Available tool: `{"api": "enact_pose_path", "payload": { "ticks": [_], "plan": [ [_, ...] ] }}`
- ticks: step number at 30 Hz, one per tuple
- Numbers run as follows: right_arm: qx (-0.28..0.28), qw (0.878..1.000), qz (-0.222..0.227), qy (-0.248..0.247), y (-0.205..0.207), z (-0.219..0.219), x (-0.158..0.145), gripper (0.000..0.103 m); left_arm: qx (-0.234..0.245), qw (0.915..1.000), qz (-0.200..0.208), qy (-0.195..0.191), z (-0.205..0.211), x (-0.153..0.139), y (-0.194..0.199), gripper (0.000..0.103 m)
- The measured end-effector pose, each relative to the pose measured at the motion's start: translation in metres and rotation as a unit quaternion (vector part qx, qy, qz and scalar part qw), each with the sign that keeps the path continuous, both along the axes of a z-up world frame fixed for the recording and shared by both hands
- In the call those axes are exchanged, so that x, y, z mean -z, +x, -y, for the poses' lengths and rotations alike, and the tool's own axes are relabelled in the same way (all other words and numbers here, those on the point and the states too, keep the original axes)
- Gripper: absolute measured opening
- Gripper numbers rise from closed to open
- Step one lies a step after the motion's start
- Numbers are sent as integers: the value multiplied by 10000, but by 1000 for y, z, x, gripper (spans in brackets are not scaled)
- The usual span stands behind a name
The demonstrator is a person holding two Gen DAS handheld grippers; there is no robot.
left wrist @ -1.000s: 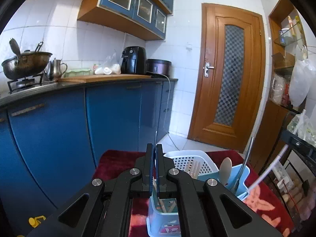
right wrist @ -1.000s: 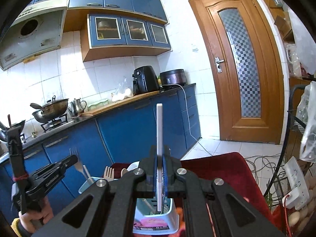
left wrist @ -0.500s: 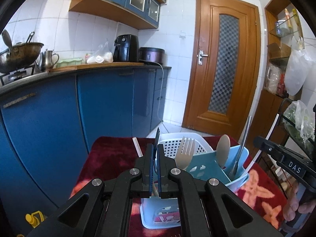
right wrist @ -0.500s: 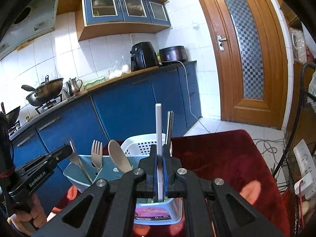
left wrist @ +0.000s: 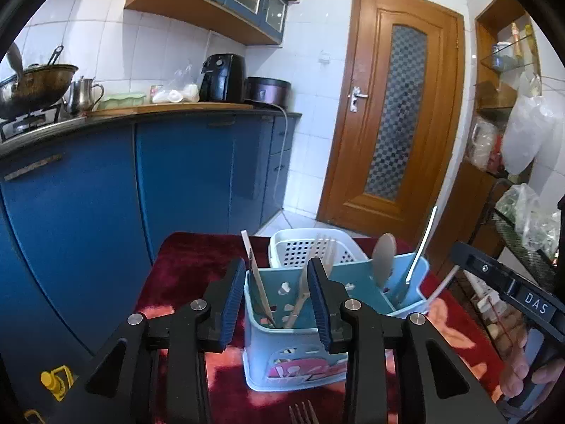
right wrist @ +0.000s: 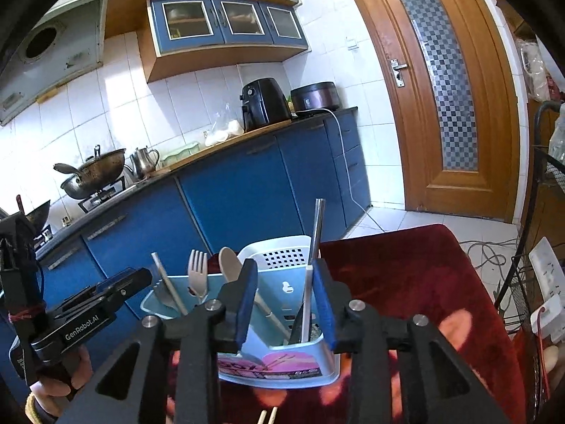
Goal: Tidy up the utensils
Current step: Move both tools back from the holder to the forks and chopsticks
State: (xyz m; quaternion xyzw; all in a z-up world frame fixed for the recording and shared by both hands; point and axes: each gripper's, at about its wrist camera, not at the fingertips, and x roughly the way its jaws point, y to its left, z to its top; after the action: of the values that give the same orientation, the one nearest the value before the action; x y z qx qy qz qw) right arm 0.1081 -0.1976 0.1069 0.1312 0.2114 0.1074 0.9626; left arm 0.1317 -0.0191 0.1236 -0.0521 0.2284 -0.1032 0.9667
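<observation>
- One blue caddy (left wrist: pixel 300 346) and one white basket (left wrist: pixel 300 247) are seen on the red cloth (left wrist: pixel 190 268), the basket just behind the caddy.
- Left gripper (left wrist: pixel 276 298): jaws parted, just opened, nothing pressed; a knife (left wrist: pixel 259 282) and a fork (left wrist: pixel 307 282) stand in the caddy between them.
- Right gripper (right wrist: pixel 285 300): jaws parted, just opened; a white-handled utensil (right wrist: pixel 310 272) stands free in the caddy.
- A second fork (left wrist: pixel 302 413) is cut off below; utensil ends are hidden inside.
</observation>
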Motion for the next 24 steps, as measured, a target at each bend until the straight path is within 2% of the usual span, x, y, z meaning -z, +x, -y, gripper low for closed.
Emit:
{"api": "enact_pose_path", "payload": {
  "ticks": [6,13,24],
  "plan": [
    [-27,9999,16,156,-24,2,-7,36,122,9998,-55,-169,-1,-8,-19,38],
    [-41,9998,-32,184,-52,4,-8,37,139,9998,-98,-67,-1,-11,-48,39],
    [-53,9989,-431,171,-88,7,6,37,137,9992,-376,-94,-4,-4,-89,39]
  ]
}}
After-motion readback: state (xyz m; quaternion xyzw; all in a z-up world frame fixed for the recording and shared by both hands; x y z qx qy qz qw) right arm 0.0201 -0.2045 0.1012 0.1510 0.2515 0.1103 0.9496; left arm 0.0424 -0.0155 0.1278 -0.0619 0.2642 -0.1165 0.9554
